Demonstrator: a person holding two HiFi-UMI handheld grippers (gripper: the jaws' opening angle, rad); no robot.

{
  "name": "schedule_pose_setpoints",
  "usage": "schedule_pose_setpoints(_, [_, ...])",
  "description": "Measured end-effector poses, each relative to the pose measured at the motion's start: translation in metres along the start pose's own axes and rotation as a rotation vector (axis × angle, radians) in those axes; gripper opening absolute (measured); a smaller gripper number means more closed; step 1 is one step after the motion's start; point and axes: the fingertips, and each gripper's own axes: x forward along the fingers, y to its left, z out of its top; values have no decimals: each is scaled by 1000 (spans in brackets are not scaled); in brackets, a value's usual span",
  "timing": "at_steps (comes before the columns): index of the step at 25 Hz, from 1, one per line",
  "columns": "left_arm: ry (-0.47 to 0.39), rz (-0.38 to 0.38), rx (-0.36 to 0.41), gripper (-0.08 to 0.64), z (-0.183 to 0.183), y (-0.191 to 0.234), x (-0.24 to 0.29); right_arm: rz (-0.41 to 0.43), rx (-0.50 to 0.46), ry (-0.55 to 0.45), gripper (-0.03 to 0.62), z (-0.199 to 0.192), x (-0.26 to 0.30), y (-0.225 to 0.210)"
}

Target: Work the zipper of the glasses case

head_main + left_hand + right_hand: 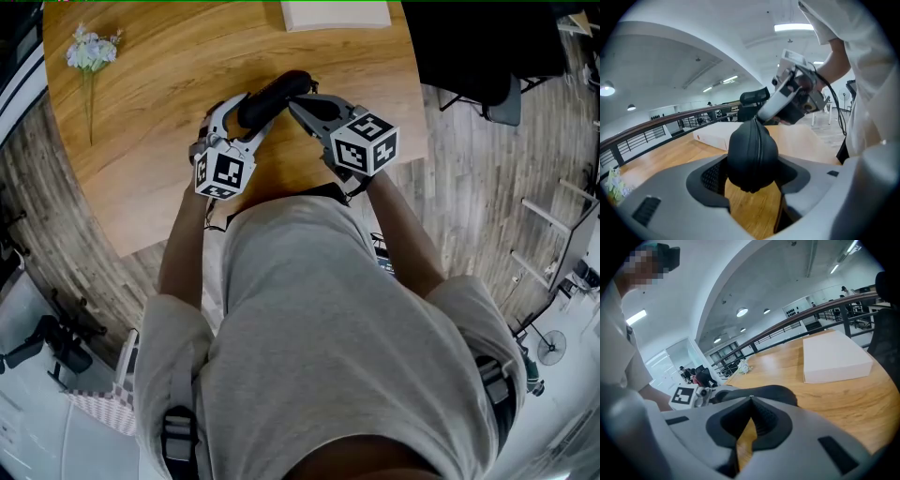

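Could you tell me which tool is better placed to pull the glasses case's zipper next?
Probably right: the right tool, shut, touches the glasses case at its zipper seam, while the left tool clamps the case steady.

L gripper (751, 176) fingers (712, 176) wide, clamped on case (752, 147); R gripper (750, 401) fingers (766, 420) shut; forearms (183, 242) fwd.

No readable text, numbers or brand in any of your views. Only signs: black-and-white square markers on left cube (221, 173) of your left gripper (251, 114) and right cube (365, 143) of your right gripper (293, 103). Pattern only, no letters. Same kind of marker shows in right gripper view, on left cube. Small red mark on side of white box (722, 133): too small to read.
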Motion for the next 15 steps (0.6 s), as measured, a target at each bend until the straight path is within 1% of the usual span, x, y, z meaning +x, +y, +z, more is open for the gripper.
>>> schedule_pose_setpoints(2, [-46,-2,-7,288,16,0,-7,-24,3,6,26,-2,-3,-9])
schedule_pose_setpoints(7, [-78,37,83,288,40,-1,-12,-52,-23,34,26,-6,-2,-17])
schedule_pose_setpoints(9, [-87,32,90,288,46,-3,-13,-57,-41,50,26,-8,-1,-18])
schedule_pose_setpoints(10, [-82,24,82,287,47,-4,-13,-57,-51,57,26,-9,0,-17])
schedule_pose_setpoints(12, [-44,10,58,281,42,-4,-12,-43,-58,57,26,-10,0,-14])
schedule_pose_setpoints(15, [11,9,41,278,28,-2,-12,1,-32,31,26,-8,-1,-5])
